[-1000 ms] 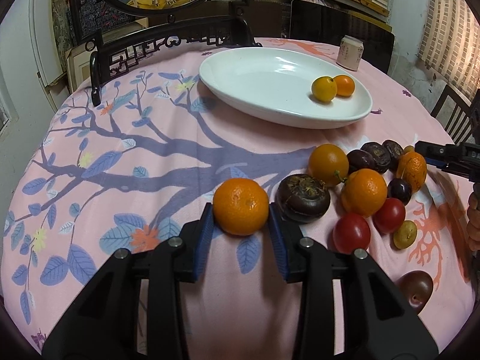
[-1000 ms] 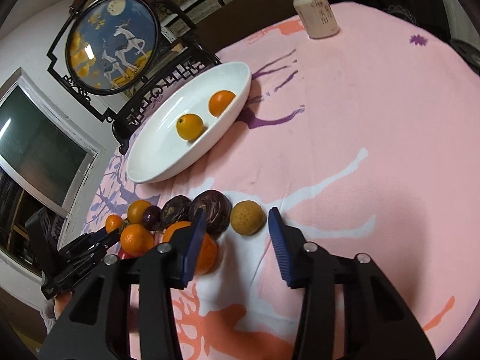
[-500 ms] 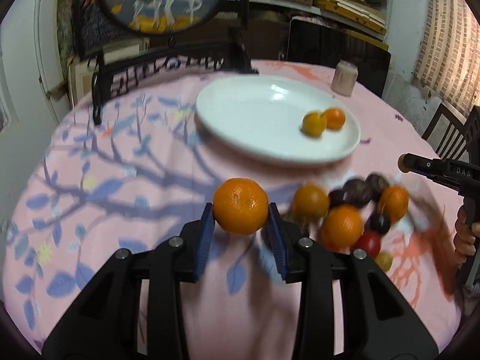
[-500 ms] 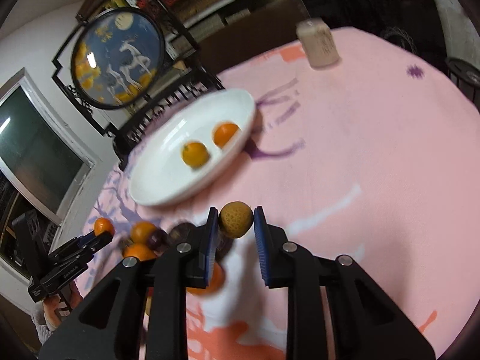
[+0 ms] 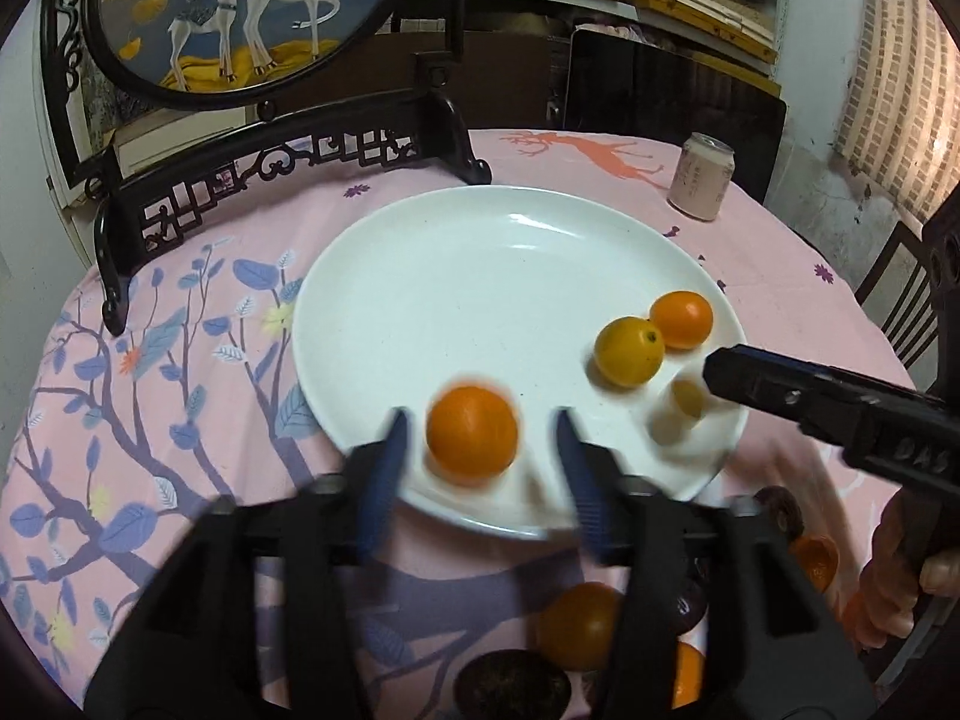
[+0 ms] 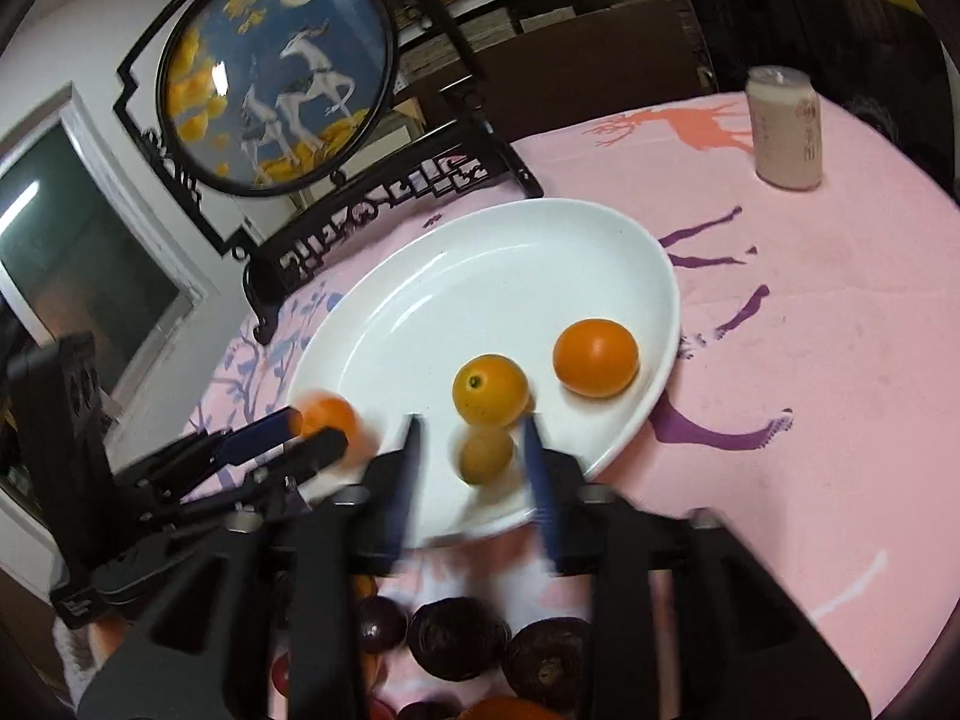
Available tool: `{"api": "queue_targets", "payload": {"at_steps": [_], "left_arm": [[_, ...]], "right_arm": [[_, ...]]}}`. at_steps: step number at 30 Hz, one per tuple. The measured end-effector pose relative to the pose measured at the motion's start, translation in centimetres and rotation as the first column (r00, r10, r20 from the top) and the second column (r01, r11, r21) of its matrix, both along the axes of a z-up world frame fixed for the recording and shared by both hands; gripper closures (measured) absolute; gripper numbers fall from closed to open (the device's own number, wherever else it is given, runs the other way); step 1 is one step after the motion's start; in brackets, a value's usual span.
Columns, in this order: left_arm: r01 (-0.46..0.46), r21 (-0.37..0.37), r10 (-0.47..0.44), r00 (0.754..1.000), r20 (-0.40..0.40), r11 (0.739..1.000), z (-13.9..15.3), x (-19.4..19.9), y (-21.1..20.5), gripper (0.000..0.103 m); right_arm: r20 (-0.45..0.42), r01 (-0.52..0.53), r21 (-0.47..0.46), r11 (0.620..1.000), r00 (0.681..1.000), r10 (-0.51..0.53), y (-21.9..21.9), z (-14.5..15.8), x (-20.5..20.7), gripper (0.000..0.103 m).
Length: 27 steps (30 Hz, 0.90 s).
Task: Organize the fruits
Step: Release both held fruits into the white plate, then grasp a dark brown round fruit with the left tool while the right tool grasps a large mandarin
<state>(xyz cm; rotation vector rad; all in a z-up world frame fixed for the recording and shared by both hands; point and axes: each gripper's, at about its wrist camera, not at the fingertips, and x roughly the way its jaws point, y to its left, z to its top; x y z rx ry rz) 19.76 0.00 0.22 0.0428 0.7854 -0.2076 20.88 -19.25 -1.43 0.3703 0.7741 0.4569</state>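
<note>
My left gripper [image 5: 477,450] is open over the near rim of the white plate [image 5: 480,276]. An orange [image 5: 472,435] lies blurred between its jaws, touching neither. My right gripper [image 6: 471,459] is open too. A small tan fruit [image 6: 486,455] sits blurred between its jaws on the plate [image 6: 540,240]. Two more citrus fruits rest on the plate: a yellow one [image 5: 629,351] and an orange one [image 5: 681,319]. The right gripper's fingers [image 5: 774,387] show in the left wrist view, and the left gripper [image 6: 300,438] shows in the right wrist view.
Loose fruits lie on the pink cloth near me: dark purple ones [image 6: 459,636] and oranges [image 5: 579,624]. A pale drink can [image 5: 701,183] stands at the far right. A carved black stand with a round deer picture [image 5: 252,12] rises behind the plate.
Both grippers moved forward from the fruit pile to the plate and opened. The orange and the small tan fruit are out of the jaws' grip and lie on the plate.
</note>
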Motion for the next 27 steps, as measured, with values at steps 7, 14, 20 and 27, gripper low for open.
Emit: {"api": "queue_targets", "payload": {"at_steps": [7,14,20,27], "left_arm": [[-0.035,-0.042,0.036,0.999,0.033,0.998,0.7,-2.0,2.0,0.024],[-0.079,-0.055,0.079,0.997,-0.002,0.995,-0.5,-6.5,4.1,0.014],[-0.094,-0.022,0.095,0.995,0.043,0.995,-0.5,-10.1,4.7,0.009],[-0.057,-0.005,0.057,0.998,0.029,0.998,-0.9,-10.5,4.0,0.009]], "right_arm": [[0.013,0.057,0.075,0.996,0.998,-0.058,-3.0,0.5,-1.7,0.051],[0.004,0.025,0.042,0.999,1.000,-0.025,-4.0,-0.8,-7.5,0.047],[0.018,0.058,0.077,0.995,0.998,-0.059,-5.3,-0.9,-9.9,0.033],[-0.032,0.087,0.121,0.989,0.996,-0.084,-6.4,-1.6,-9.6,0.033]]}}
